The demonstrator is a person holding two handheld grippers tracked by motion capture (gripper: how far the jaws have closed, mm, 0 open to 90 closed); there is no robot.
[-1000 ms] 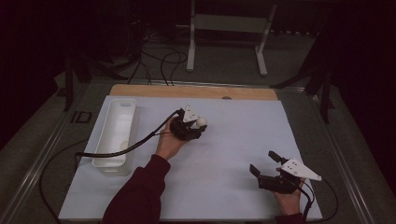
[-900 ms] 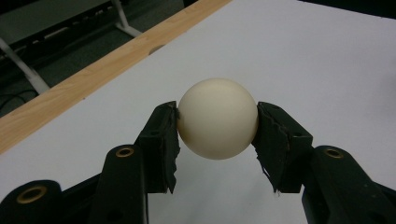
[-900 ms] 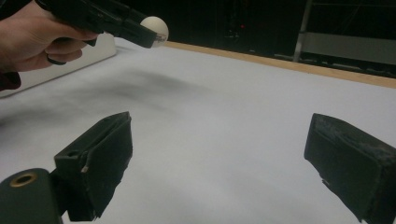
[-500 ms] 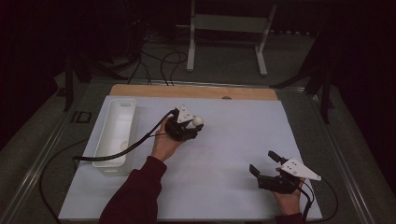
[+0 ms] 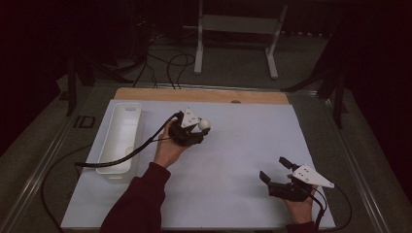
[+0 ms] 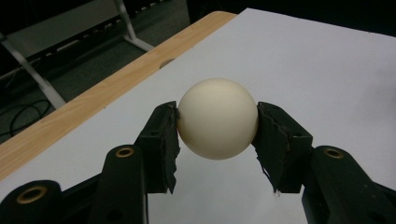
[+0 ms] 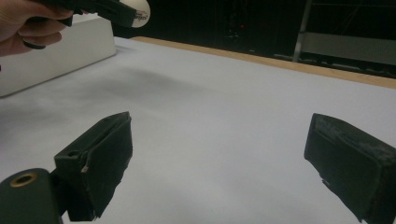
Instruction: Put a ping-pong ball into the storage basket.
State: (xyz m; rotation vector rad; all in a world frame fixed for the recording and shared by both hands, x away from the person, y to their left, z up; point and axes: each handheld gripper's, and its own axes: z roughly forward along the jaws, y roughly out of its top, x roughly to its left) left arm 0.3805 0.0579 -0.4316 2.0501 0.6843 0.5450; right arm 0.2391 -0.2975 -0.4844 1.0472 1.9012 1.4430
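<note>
- My left gripper [image 5: 198, 132], centre-left of the high view, is clamped on a cream ball [image 6: 218, 118]; in the left gripper view both pads [image 6: 164, 140] press its sides, ball sits mid-frame, off the sheet.
- My right gripper [image 5: 278, 172], lower right of the high view, stands wide apart w/ nothing between the jaws; rests low over the sheet.
- Risk 1: ball is smooth + round, pads touch it at narrow spots only. If I tilt or jerk my wrist it could squirt out, probably fwd or down.
- Risk 2: pad edges look frayed/torn in the left gripper view, so grip may be uneven; ball could rotate or creep betw. them.
- Risk 3: if it drops, nothing stops it. Flat sheet, no lip on the right or near edges, so it likely rolls off onto the floor.
- Risk 4: white tray [image 5: 119, 137] is at left of the high view, just beside my left hand [image 5: 169, 148]; cable [image 5: 121, 158] trails across it. A snag could tug the gripper, or nudge the tray.
- Surface: white sheet [image 5: 233, 160] covering most of the table, bare wood strip [image 5: 204, 95] along the far edge w/ a small notch.
- Room: dark. Grey metal stand [image 5: 235, 29] at top centre of the high view, loose cables on the floor upper left, dark frame legs at both sides.
</note>
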